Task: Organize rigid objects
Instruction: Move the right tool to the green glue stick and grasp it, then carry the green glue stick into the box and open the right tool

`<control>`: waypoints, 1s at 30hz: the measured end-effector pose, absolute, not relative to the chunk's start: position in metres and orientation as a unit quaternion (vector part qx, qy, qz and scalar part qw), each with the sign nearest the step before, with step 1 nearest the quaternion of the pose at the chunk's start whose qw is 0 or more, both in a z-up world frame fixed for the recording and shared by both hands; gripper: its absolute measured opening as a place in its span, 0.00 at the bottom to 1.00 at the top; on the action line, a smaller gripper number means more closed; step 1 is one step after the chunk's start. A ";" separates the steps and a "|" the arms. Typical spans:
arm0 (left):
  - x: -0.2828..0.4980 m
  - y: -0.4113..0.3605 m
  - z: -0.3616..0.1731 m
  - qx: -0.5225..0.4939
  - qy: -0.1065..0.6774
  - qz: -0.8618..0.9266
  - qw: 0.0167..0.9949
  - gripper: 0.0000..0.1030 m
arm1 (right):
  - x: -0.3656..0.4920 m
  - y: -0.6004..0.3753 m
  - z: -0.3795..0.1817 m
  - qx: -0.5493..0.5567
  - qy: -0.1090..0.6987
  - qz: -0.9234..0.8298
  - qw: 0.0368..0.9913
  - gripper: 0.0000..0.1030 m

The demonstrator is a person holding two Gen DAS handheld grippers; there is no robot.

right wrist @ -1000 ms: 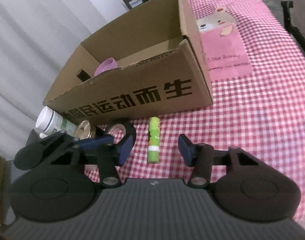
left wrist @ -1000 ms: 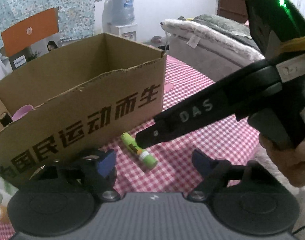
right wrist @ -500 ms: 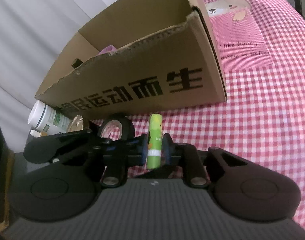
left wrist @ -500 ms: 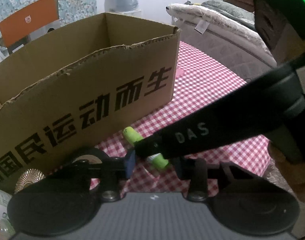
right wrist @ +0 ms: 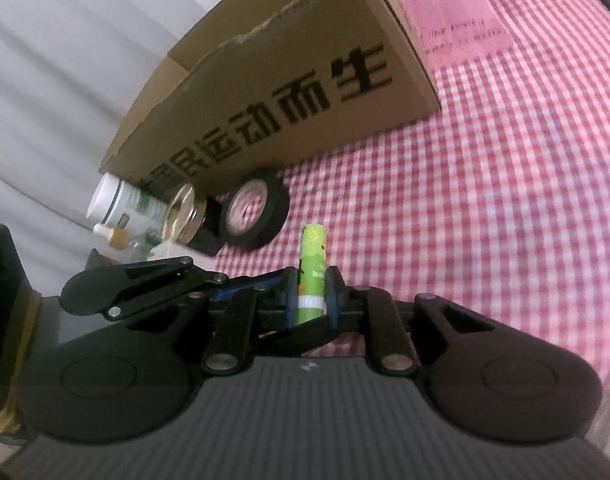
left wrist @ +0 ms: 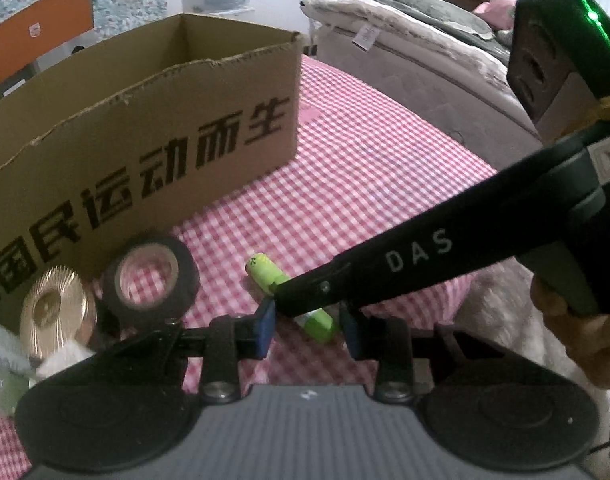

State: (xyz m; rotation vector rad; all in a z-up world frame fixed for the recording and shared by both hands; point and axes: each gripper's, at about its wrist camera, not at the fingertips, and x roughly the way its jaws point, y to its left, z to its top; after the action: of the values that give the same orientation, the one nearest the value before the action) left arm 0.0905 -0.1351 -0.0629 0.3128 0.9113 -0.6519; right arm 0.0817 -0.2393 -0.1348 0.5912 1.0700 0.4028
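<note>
- Right wrist view: the right gripper [right wrist: 311, 294] is clamped on a green glue stick [right wrist: 313, 276] at lower centre; the stick juts forward past the blue pads; its far end hangs above the pink checked cloth [right wrist: 485, 208]
- Left wrist view: the left gripper [left wrist: 307, 326], jaws narrowed, straddles the stick's near end at lower centre; whether its pads [left wrist: 265, 320] touch the stick is not clear; a hand [left wrist: 577, 328] at right edge holds the other tool
- Black tape roll [right wrist: 257, 210] stands beside the stick, left of centre; a gold disc [right wrist: 181, 214] and white bottle [right wrist: 121, 204] lie further left
- Cardboard box [right wrist: 289, 92] fills the upper middle behind them
</note>
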 end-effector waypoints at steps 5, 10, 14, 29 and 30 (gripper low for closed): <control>0.078 -0.128 -0.063 0.157 0.431 -0.303 0.836 0.35 | 0.069 -0.233 -0.136 0.282 0.497 0.192 0.798 0.15; 0.079 -0.129 -0.062 0.154 0.427 -0.289 0.843 0.37 | 0.071 -0.225 -0.137 0.280 0.491 0.191 0.803 0.15; 0.082 -0.128 -0.063 0.148 0.423 -0.286 0.847 0.36 | 0.074 -0.219 -0.142 0.285 0.476 0.192 0.809 0.15; 0.068 -0.120 -0.047 0.128 0.402 -0.287 0.860 0.29 | 0.054 -0.223 -0.126 0.300 0.449 0.187 0.821 0.16; 0.066 -0.119 -0.042 0.127 0.397 -0.287 0.863 0.29 | 0.053 -0.222 -0.122 0.299 0.445 0.189 0.823 0.16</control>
State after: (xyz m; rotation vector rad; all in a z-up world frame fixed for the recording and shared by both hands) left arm 0.0664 -0.1192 -0.0425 0.2663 0.8315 -0.6010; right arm 0.0528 -0.2219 -0.1218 0.6364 0.9463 0.4016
